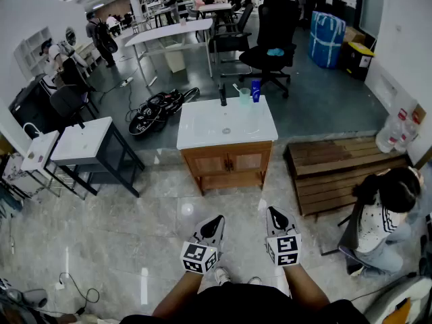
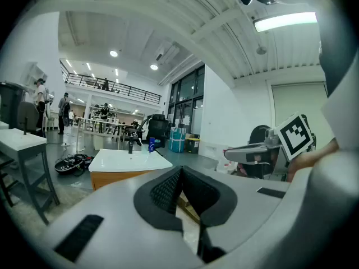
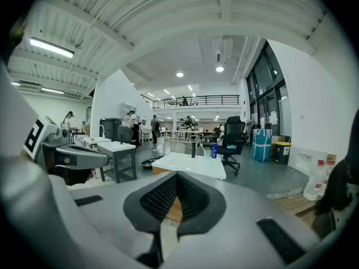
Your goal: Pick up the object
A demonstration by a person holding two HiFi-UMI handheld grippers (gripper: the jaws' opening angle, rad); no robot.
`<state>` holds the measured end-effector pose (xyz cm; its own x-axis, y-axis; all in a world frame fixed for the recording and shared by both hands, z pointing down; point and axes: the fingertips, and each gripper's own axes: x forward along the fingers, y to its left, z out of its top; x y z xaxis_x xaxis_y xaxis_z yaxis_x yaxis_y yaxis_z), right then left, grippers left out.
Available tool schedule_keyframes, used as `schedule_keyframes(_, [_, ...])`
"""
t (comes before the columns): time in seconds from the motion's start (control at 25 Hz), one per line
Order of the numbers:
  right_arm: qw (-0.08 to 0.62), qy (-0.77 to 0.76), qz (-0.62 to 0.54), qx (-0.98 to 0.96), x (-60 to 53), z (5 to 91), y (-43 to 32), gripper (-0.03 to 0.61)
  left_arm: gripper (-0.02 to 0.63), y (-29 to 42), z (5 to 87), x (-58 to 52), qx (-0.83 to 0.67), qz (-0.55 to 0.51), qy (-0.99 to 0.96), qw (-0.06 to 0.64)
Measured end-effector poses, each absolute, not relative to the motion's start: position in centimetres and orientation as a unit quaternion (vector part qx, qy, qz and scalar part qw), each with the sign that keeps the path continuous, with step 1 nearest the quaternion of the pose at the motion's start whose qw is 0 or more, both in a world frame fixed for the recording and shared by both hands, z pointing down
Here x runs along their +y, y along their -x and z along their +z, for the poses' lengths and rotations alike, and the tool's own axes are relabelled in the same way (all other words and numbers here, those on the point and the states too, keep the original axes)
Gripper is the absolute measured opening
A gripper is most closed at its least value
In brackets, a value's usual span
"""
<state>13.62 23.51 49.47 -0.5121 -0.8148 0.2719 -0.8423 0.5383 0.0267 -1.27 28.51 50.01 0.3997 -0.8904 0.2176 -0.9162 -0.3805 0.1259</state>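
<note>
A white-topped wooden vanity [image 1: 202, 128] stands on the floor ahead of me. At its far edge are a black tap [image 1: 223, 97], a clear cup [image 1: 244, 97] and a blue bottle [image 1: 256, 90]. Both grippers hang low and near me, well short of the vanity. The left gripper [image 1: 217, 220] and the right gripper [image 1: 273, 212] are shut with nothing held. In the left gripper view the left gripper [image 2: 180, 170] has its pads together, with the blue bottle [image 2: 151, 144] far ahead. In the right gripper view the right gripper [image 3: 177, 176] is likewise shut, and the blue bottle [image 3: 213, 150] is distant.
A grey side table [image 1: 81, 144] stands to the left of the vanity. To the right lie a wooden pallet bench [image 1: 337, 165] and a crouching person [image 1: 385, 211]. Behind the vanity are a coil of cables [image 1: 158, 106], a black office chair [image 1: 273, 39] and a blue bag [image 1: 326, 38].
</note>
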Motion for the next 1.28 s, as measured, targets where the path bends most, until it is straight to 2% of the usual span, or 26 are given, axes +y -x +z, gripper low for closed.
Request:
schedule_keyframes(0.6, [0.123,-0.492,0.054,-0.860,21.9,49.6,-13.6,0.018,0.018,2.7,50.6,27.8,-0.545,0.053,-0.829,0.116])
schedule_keyframes(1.28, [0.114,-0.504,0.063,-0.854,20.8,49.3,-7.8,0.018,0.018,7.6,51.1,27.0,-0.512,0.073,-0.851,0.094])
